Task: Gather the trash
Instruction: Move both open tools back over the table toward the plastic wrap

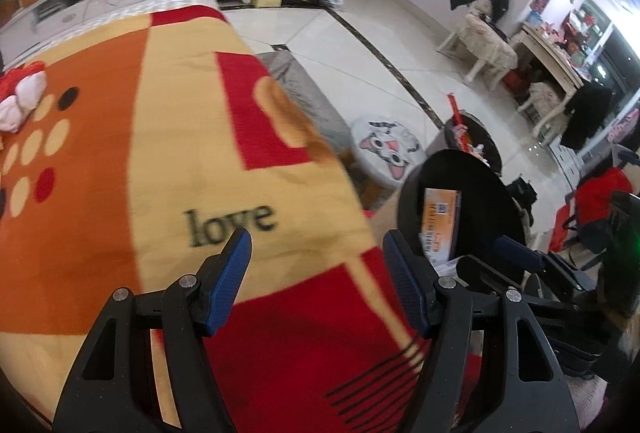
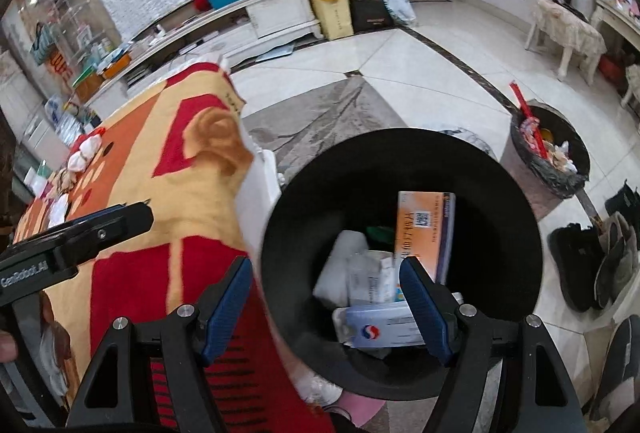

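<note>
Trash (image 2: 424,233), an orange box among wrappers and cartons, is lying inside the black bin (image 2: 516,217) directly ahead of and below the right gripper (image 2: 326,307), whose jaws are standing apart and empty, probably for a release. Left gripper (image 1: 316,281), likewise apart, is hovering over the blanket (image 1: 168,161). Bin bottom is sitting in shadow; labels are blurring.

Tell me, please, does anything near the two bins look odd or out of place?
Yes. In the far bin, lined with a dark bag, a long red stick juts up over the rim and trash is heaped to the top. The near black bin holds boxes well below its rim. Both grippers are open and empty.
</note>
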### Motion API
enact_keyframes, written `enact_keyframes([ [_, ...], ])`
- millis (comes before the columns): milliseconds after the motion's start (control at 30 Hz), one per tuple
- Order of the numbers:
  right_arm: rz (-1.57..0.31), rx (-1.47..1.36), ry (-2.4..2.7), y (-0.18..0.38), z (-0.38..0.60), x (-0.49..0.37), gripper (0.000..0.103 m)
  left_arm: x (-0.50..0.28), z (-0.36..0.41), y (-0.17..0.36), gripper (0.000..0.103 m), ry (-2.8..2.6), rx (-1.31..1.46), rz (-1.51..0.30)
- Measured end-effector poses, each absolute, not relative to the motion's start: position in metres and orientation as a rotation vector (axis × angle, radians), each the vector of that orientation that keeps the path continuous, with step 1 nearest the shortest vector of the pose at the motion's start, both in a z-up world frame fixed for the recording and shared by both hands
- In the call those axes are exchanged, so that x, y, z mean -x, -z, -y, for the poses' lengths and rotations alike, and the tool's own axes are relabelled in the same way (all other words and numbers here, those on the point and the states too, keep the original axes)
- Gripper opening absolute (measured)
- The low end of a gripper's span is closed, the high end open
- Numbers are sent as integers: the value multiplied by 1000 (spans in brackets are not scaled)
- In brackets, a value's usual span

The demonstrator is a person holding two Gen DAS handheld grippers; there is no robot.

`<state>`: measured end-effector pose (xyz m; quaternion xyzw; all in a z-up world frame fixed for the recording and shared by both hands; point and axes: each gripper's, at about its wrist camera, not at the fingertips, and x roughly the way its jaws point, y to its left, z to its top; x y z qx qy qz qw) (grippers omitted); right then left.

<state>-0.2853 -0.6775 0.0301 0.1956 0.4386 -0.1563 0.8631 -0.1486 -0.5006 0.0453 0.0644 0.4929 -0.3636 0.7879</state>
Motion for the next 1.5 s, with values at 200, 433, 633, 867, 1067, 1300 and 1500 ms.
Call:
enact_keyframes([
  [200, -931, -369, 263, -33, 646, 264, 74, 135, 467, -44, 67, 721, -104, -1060],
  [433, -951, -313, 166, -33, 602, 231, 74, 96, 413, -42, 67, 612, -36, -1060],
  [633, -955, -282, 85, -36, 564, 204, 74, 61, 371, -41, 67, 529, 17, -1070],
  [867, -974, -236, -1, -34, 523, 169, 74, 24, 335, -45, 67, 451, 31, -1060],
  [1067, -969, -223, -49, -37, 501, 160, 74, -20, 327, -51, 67, 481, 85, -1024],
  [1300, -994, -228, -58, -30, 499, 155, 75, -51, 323, -31, 67, 509, 49, -1099],
  [1500, -998, -242, -73, -26, 496, 150, 75, -32, 298, -36, 67, 607, 34, -1145],
])
